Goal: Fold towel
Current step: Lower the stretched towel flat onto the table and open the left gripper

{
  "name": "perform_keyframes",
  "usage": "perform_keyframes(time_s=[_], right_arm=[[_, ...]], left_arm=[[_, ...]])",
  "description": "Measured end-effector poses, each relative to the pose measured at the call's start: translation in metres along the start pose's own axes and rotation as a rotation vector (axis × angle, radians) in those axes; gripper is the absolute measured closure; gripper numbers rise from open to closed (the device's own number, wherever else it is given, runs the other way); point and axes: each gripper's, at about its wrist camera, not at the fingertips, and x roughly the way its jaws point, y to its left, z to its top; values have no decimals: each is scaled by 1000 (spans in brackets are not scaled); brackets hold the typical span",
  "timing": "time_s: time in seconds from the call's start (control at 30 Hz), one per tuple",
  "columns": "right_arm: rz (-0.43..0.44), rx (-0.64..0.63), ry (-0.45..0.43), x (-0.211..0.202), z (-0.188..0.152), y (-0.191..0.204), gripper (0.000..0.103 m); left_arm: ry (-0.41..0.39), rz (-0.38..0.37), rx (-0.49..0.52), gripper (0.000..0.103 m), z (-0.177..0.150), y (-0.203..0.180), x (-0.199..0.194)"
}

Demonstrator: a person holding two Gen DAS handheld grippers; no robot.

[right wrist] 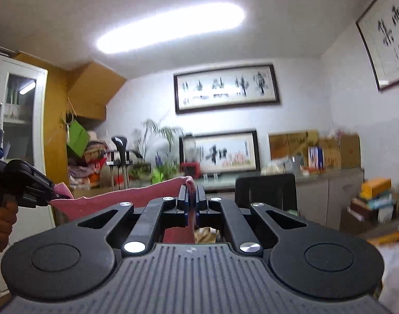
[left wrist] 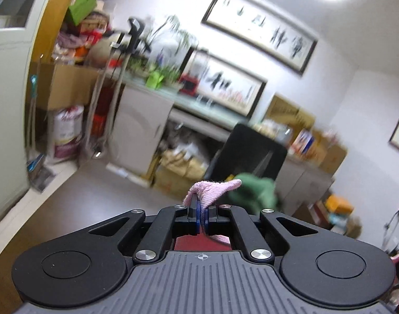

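A pink towel (right wrist: 115,200) is held up in the air between both grippers. In the right wrist view my right gripper (right wrist: 191,196) is shut on one corner, and the towel's top edge sags leftward to my left gripper (right wrist: 51,196), which a hand (right wrist: 0,222) holds at the frame's left edge. In the left wrist view my left gripper (left wrist: 202,214) is shut on another corner of the towel (left wrist: 212,189), which bunches up above the blue pads. The rest of the cloth hangs below, mostly hidden behind the gripper bodies.
A black chair (right wrist: 266,189) stands ahead, with something green (left wrist: 254,191) on it in the left wrist view. Beyond are a counter (right wrist: 330,178) with boxes and plants (right wrist: 157,141), framed calligraphy (right wrist: 226,87) on the wall, and a white cabinet (right wrist: 18,110) at the left.
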Motion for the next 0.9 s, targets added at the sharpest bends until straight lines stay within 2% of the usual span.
perform_keyframes(time_s=[0.07,0.17,0.27,0.37,0.5,0.6,0.73,0.83,0.9], right_arm=[[38,12,-3,-11,-8,-4,98],[90,39,44,-40,-38,-5,98],[115,69,143,-77,-97,-4,98],[123,90,281,-109,-159,-3,98],[88,102,431,-144,-210,0,97],[81,156,461,-174,-222,-3,96],[88,159,453,-194,-211,1,94],[98,163,450,-195,-198,4,92],[101,156,451,-195,-192,6,92]], left_arm=[[-1,-18,12,99,-18,10,-17],[53,-13,29,99,-64,28,-39],[132,-3,51,99,-118,47,-55],[232,9,59,99,-170,67,-67],[355,3,69,95,-220,86,-77],[405,-22,88,86,-238,98,-85],[419,-46,97,78,-241,111,-97],[388,-73,107,75,-237,119,-113],[339,-84,137,71,-233,124,-128]])
